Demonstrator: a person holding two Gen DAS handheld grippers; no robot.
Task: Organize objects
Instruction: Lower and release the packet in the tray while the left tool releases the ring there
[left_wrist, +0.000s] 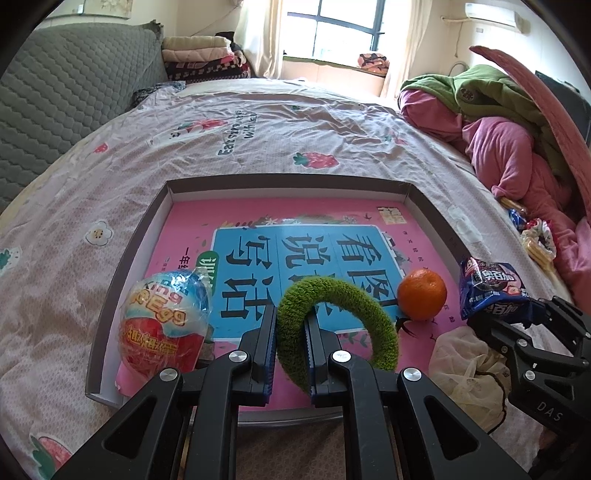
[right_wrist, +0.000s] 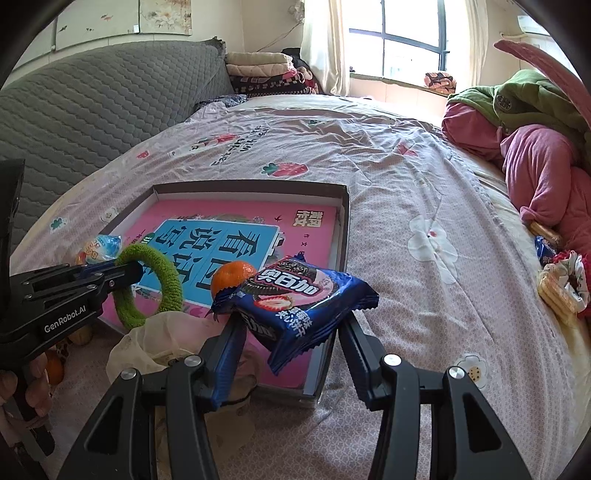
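Note:
A shallow grey box (left_wrist: 280, 180) lies on the bed with a pink and blue book (left_wrist: 192, 221) flat in it. My left gripper (left_wrist: 291, 321) is shut on a fuzzy green ring (left_wrist: 373, 306) and holds it over the book. A foil egg toy (left_wrist: 162, 325) and an orange (left_wrist: 422, 293) rest in the box. My right gripper (right_wrist: 291, 325) is shut on a blue cookie packet (right_wrist: 295, 299), held above the box's right edge (right_wrist: 345, 229). The ring (right_wrist: 166, 273) and orange (right_wrist: 231, 280) also show in the right wrist view.
A cream plastic bag (left_wrist: 465, 358) lies by the box's near right corner. Wafer snacks and a scrunchie (right_wrist: 565, 284) lie at the right by a heap of pink and green clothes (left_wrist: 498, 122). A grey headboard (right_wrist: 92, 110) stands at left; folded blankets (left_wrist: 199, 55) sit behind.

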